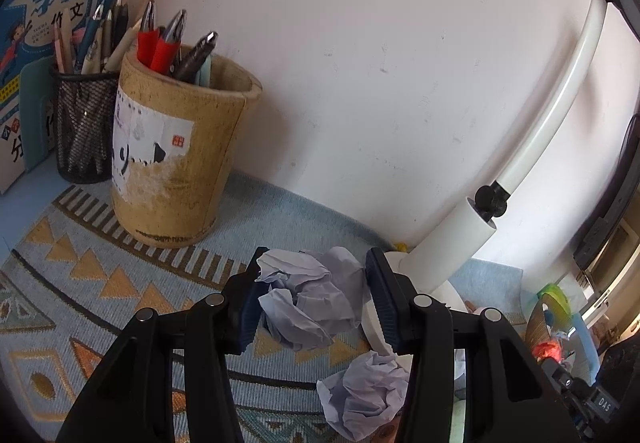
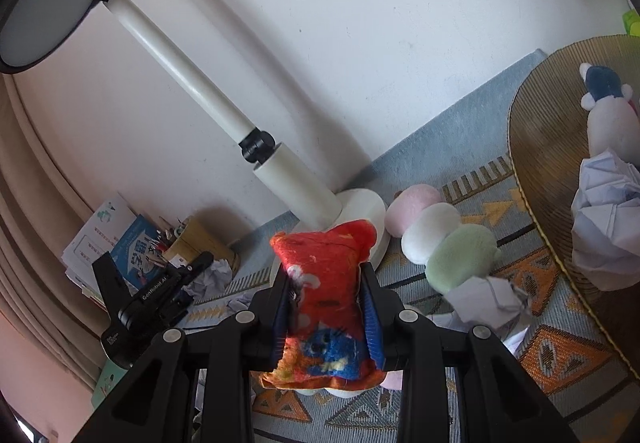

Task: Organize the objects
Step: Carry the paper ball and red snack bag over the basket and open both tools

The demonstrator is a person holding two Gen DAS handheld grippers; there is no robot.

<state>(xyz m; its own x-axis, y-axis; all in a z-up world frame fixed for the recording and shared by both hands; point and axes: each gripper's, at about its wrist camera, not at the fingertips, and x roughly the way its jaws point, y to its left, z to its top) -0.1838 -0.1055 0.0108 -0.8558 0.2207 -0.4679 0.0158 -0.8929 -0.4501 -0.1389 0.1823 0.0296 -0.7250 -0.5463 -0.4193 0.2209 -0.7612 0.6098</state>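
My left gripper (image 1: 314,297) is shut on a crumpled pale paper ball (image 1: 310,295), held above the patterned mat (image 1: 80,283). A second crumpled paper ball (image 1: 362,395) lies on the mat just below it. My right gripper (image 2: 326,307) is shut on a red plush pouch with a blue patch (image 2: 324,291), lifted over the mat. The left gripper (image 2: 160,295) also shows at the left of the right wrist view, with its paper ball (image 2: 212,275). More crumpled paper (image 2: 486,299) lies near a pink, white and green plush (image 2: 440,239).
A bamboo pen holder (image 1: 176,155) and a black mesh pen cup (image 1: 82,123) stand by books (image 1: 48,23) at the back left. A white desk lamp (image 2: 276,167) rises by the wall. A round woven basket (image 2: 552,163) at the right holds a plush toy (image 2: 608,111) and crumpled paper (image 2: 604,215).
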